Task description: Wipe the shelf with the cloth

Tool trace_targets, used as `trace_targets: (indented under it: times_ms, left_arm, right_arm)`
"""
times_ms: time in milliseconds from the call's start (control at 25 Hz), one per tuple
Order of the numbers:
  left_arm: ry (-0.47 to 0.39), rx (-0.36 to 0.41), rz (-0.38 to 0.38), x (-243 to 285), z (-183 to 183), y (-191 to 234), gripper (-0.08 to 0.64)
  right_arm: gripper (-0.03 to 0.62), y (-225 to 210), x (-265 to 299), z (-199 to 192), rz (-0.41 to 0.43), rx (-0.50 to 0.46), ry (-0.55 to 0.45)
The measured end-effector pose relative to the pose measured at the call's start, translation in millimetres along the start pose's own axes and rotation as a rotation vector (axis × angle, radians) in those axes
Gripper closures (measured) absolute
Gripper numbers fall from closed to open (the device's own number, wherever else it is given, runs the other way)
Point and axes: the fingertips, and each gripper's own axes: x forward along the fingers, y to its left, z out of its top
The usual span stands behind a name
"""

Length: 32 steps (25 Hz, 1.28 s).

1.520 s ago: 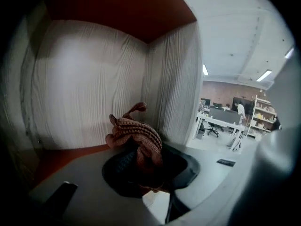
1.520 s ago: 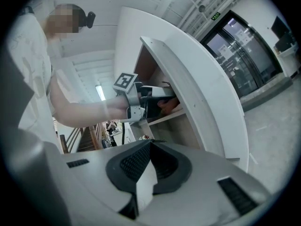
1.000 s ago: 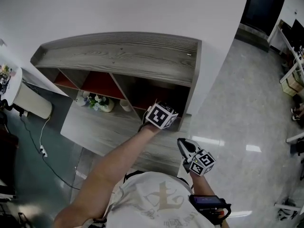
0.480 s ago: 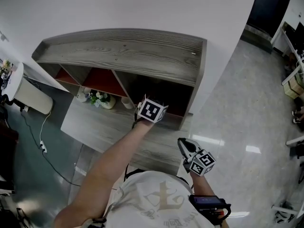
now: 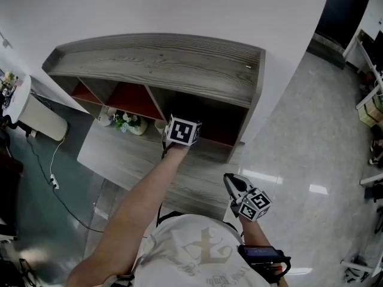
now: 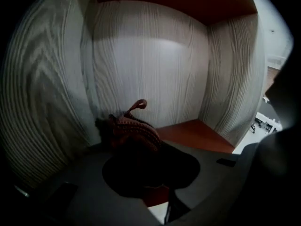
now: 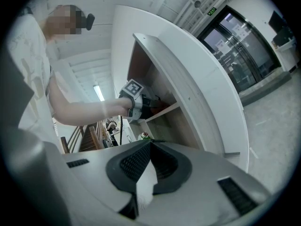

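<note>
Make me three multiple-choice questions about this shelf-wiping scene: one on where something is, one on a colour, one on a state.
1. Where is the left claw?
A) inside the right-hand compartment of the shelf
B) on top of the shelf
C) down at the floor

2. What colour is the cloth?
A) bright blue
B) reddish-brown
C) white

3. How is the right claw?
A) shut on the cloth
B) wide open
C) shut, holding nothing

Answers:
1 A: the left gripper view shows the compartment's walls all around it.
2 B: the bunched cloth at its tips is reddish-brown.
3 C: its tips meet with nothing between them, low beside the person.
</note>
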Motion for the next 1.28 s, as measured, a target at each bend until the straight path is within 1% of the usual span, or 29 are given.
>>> trace_targets:
  times_ms: [200,280,480,760,880,1000,1120,1280]
  left_arm:
    - [-0.011,-0.052,0.021,-10,-7,7,0.466]
    - [-0.013,-0.059,0.030,-16,-12,8,0.466]
    - [-0.033,-0.072,0.012,-33,-26,5,0.466]
    - [-0.162,-0.114,-0.095,-68,-51,-8,0.466]
    - [-0.240,-0.120,-0.116,-86,-64,-8,0.466]
    - [-0.309,-0.146,-0.128,-104,-77,-6,0.466]
    - [-0.345,-0.162,-0.134,-119,-91,-1,0.466]
    - [-0.358,-0.180,-0.162,-133,-109,9,0.466]
  right_arm:
    - [0.588,5,5,-1,0.009,-0.005,0.003]
    - [0.588,7,6,0,0.014,-0.007,0.002]
    - [0.588,16,6,-2,0.024,-0.012,0.003]
    - [0.588,30,7,-8,0.047,-0.014,0.014]
    - [0.588,37,12,-10,0.061,-0.018,0.023]
    - [0.588,44,18,-11,0.075,-0.026,0.035]
    - [0.588,52,29,-9,0.088,-0.036,0.040]
    - [0.588,62,46,-7,0.091,-0.044,0.041]
